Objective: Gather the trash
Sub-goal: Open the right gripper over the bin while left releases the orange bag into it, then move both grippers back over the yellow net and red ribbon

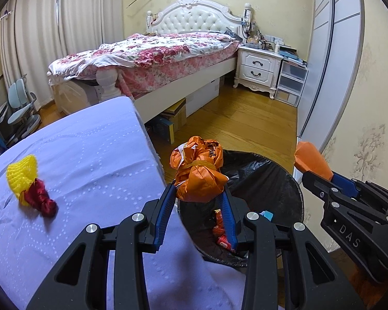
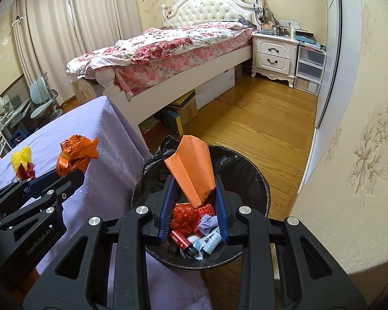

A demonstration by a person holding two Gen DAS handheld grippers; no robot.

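**Desk:** Bedroom with a floral-quilted bed [image 1: 152,51], wood floor, lavender-covered table [image 1: 77,155] in the foreground. What is the landmark?

**Photographer:** The black-lined trash bin [image 2: 256,180], standing on the floor just beside the table's corner. Everything reads off it.

**Desk:** What is each tool doing?

**Photographer:** The right gripper [image 2: 194,183] is clenched on a folded orange paper [image 2: 191,170], held directly above the bin's mouth, apparently so it falls inside when let go. The left gripper [image 1: 198,191] is closed around a crumpled orange plastic bag [image 1: 198,170], carried at the bin's table-side rim. In the right wrist view that bag sits over the table edge, short of the opening.

**Desk:** Why both at once?

**Photographer:** My reading: one piece per tool, both brought to the same bin, right first because it is already over the opening.

**Desk:** Anything in the bin?

**Photographer:** Yes: red netting [image 2: 186,214], a small red cylinder [image 2: 179,237], a crumpled lilac scrap, a tube-like wrapper.

**Desk:** And left to collect?

**Photographer:** A yellow foam net [image 1: 23,173] touching a dark red bundle [image 1: 42,200], lying on the table well away from the bin. So the job looks partly done.

**Desk:** Risk?

**Photographer:** The light bag could catch the rim or drift outside.
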